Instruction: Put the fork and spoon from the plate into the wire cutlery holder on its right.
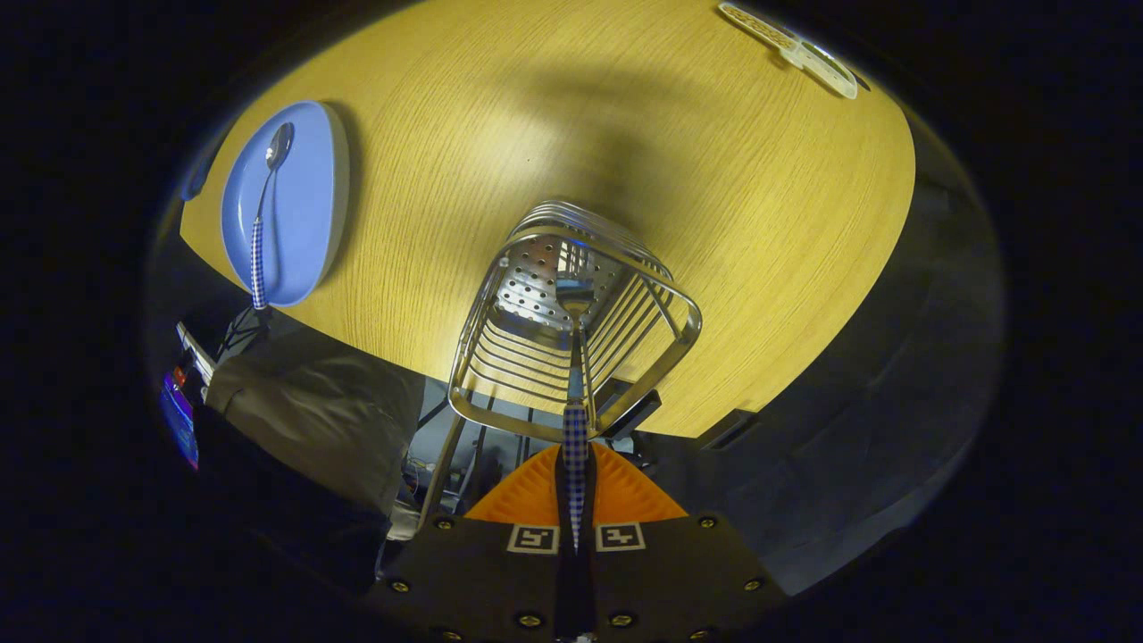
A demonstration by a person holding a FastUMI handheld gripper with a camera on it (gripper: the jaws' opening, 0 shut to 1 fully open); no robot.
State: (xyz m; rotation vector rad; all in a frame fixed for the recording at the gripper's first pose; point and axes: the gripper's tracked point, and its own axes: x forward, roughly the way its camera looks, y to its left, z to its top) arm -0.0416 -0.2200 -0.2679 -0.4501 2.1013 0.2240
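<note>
I look down from above onto the wooden table point(714, 223). My gripper point(574, 505) is shut on the checked handle of the fork point(575, 438), which hangs straight down. Its head reaches into the wire cutlery holder point(571, 304), close to the perforated metal bottom. The holder stands near the table's front edge, just beyond my fingers. The spoon point(264, 214), with the same checked handle, lies lengthwise on the blue plate point(312, 205) well to the left of the holder, its bowl pointing away from the table edge.
A white slotted object point(790, 43) lies at the table's far right edge. Below the plate, off the table, a person's trouser leg point(312, 402) shows, with a lit screen point(179, 418) beside it. Dark floor lies past the table's right edge.
</note>
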